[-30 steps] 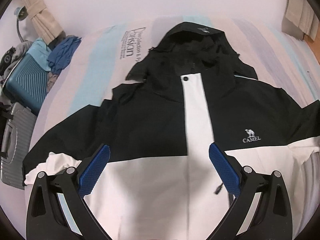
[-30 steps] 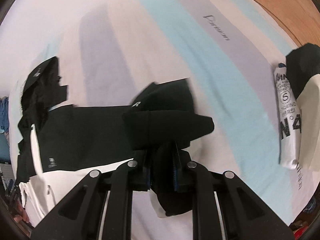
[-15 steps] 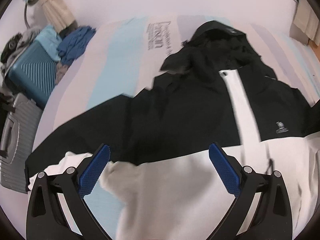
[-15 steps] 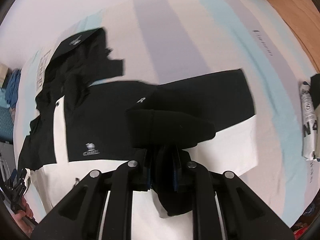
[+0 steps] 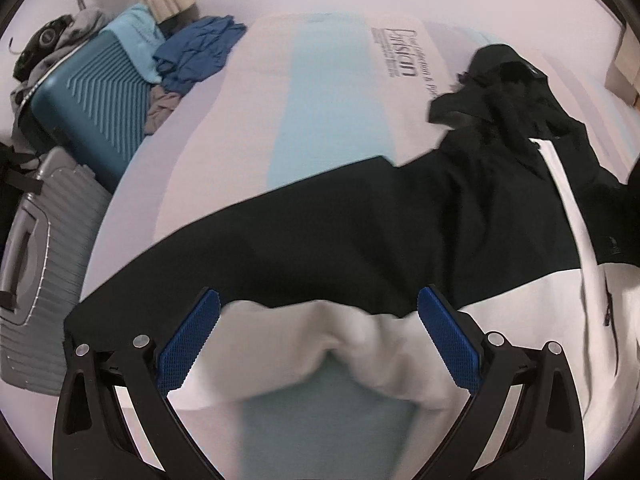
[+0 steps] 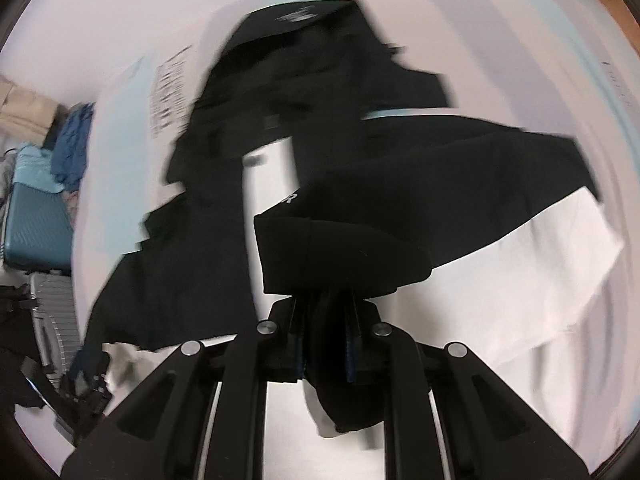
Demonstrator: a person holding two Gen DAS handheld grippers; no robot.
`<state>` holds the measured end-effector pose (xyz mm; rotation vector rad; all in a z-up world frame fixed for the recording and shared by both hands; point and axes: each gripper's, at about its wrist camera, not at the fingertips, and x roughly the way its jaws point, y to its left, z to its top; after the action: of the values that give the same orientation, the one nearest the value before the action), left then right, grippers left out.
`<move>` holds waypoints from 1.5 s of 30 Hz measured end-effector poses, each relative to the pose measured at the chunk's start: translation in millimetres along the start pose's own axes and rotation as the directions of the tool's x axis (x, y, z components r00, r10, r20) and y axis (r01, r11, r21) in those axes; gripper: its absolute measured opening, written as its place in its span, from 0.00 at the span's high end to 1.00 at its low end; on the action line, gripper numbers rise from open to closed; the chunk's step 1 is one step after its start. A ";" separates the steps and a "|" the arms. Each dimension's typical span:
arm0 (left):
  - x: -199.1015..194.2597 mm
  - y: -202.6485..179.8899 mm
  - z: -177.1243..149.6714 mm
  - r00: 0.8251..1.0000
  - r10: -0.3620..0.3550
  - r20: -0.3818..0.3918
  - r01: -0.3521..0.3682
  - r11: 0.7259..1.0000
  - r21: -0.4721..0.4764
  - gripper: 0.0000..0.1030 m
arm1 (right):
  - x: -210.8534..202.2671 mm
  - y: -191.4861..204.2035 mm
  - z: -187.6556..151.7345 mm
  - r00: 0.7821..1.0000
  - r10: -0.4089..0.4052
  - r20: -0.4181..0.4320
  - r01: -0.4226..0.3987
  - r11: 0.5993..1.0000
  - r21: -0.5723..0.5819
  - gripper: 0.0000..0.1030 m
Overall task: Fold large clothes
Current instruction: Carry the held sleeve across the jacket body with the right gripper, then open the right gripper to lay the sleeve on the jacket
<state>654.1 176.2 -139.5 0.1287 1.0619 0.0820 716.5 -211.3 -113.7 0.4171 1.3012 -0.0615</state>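
Right gripper [image 6: 324, 340] pinching the black sleeve [image 6: 344, 252] of the jacket [image 5: 360, 240]; left gripper [image 5: 318, 344] fingers spread, empty, above the bed [image 5: 328, 112].

Jacket [image 6: 340, 128] motion-blurred in right view; sleeve cuff [image 6: 344, 256] hiding the jaws.

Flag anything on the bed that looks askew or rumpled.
The jacket lies skewed across the mattress: its hood is crumpled, and the white sleeve end is bunched in folds between the open left gripper jaws.
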 end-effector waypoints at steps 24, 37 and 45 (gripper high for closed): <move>14.9 198.5 -66.8 0.995 0.087 -0.048 -0.094 0.984 -0.151 0.06 | 120.8 201.2 -64.0 0.992 -0.038 -0.124 0.009 0.974 -0.226 0.76; 5.0 236.4 -98.6 0.994 0.092 -0.063 -0.105 0.963 -0.248 0.06 | 100.5 219.9 -80.3 0.994 0.020 -0.112 -0.045 0.973 -0.225 0.42; -2.6 271.5 -119.7 0.988 0.125 -0.092 -0.146 0.949 -0.278 0.06 | 90.7 255.8 -93.6 0.984 0.105 -0.141 -0.134 0.967 -0.216 0.41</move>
<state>546.7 452.3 -155.4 -0.0629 1.1023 0.3648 725.8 73.2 -150.6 0.3084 1.3895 0.2166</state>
